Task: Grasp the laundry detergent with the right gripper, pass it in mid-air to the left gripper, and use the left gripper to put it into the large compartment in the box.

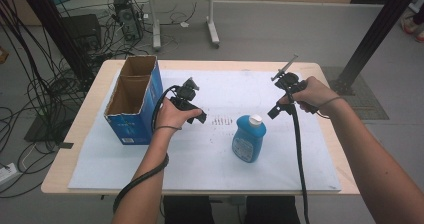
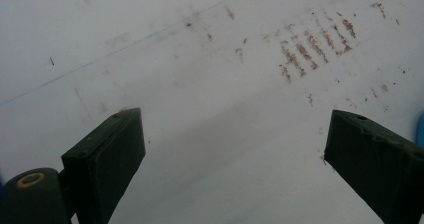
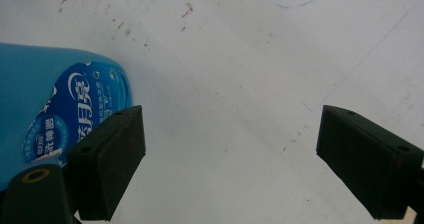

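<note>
A blue bottle (image 1: pixel 249 139) with a white cap stands upright on the white sheet (image 1: pixel 210 159) near the table's middle. In the right gripper view the blue bottle (image 3: pixel 45 109) fills the left side, just beyond the left jaw. My right gripper (image 1: pixel 276 110) hovers to the right of the bottle and a little behind it, jaws wide apart over bare sheet; the same right gripper (image 3: pixel 230 159) holds nothing. My left gripper (image 1: pixel 199 118) sits left of the bottle, next to the box; that left gripper (image 2: pixel 235 159) is open and empty over the stained sheet.
An open blue cardboard box (image 1: pixel 134 99) stands at the table's left. Brown stain marks (image 1: pixel 220 120) dot the sheet between the grippers. Cables trail from both grippers toward the table's near edge. Beyond the table are a desk leg (image 1: pixel 212 29) and cable clutter on the floor.
</note>
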`<act>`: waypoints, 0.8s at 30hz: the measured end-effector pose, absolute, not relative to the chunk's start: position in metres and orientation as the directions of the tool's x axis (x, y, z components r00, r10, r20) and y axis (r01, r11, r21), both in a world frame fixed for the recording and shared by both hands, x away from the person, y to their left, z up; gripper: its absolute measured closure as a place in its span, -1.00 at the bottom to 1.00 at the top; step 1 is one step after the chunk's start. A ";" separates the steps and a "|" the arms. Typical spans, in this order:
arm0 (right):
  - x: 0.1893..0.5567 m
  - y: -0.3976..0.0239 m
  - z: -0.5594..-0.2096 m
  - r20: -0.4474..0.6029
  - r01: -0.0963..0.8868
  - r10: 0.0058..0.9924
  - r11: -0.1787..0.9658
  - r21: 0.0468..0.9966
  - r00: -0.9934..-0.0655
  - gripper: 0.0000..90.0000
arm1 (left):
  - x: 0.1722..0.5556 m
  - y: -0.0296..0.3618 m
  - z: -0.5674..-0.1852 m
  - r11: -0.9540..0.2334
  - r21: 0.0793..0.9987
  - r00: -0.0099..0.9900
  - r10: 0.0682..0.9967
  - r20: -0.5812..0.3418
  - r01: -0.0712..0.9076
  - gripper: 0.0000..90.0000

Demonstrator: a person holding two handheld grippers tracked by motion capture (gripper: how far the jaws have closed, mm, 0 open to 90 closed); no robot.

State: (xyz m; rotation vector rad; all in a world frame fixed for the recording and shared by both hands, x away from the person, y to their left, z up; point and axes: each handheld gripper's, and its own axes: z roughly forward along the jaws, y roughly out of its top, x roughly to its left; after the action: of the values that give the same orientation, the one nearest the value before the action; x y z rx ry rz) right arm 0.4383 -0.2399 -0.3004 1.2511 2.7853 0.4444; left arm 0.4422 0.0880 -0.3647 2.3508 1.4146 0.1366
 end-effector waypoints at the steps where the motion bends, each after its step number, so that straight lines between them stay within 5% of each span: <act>1: 0.435 -0.243 -0.301 0.066 0.726 0.743 0.626 0.284 -0.666 -0.74 | 0.442 0.088 -0.365 -0.414 0.376 0.485 0.867 -0.116 0.829 -0.79; 24: 0.402 -0.269 -0.310 0.075 0.730 0.749 0.612 0.304 -0.659 -0.74 | 0.439 0.090 -0.368 -0.413 0.364 0.480 0.870 -0.114 0.835 -0.79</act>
State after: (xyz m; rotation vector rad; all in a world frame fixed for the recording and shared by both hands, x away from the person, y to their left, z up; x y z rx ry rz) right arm 0.4016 -0.2685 -0.3103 1.2703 2.7670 0.4804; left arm 0.4390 0.0898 -0.3680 2.3609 1.4282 0.1305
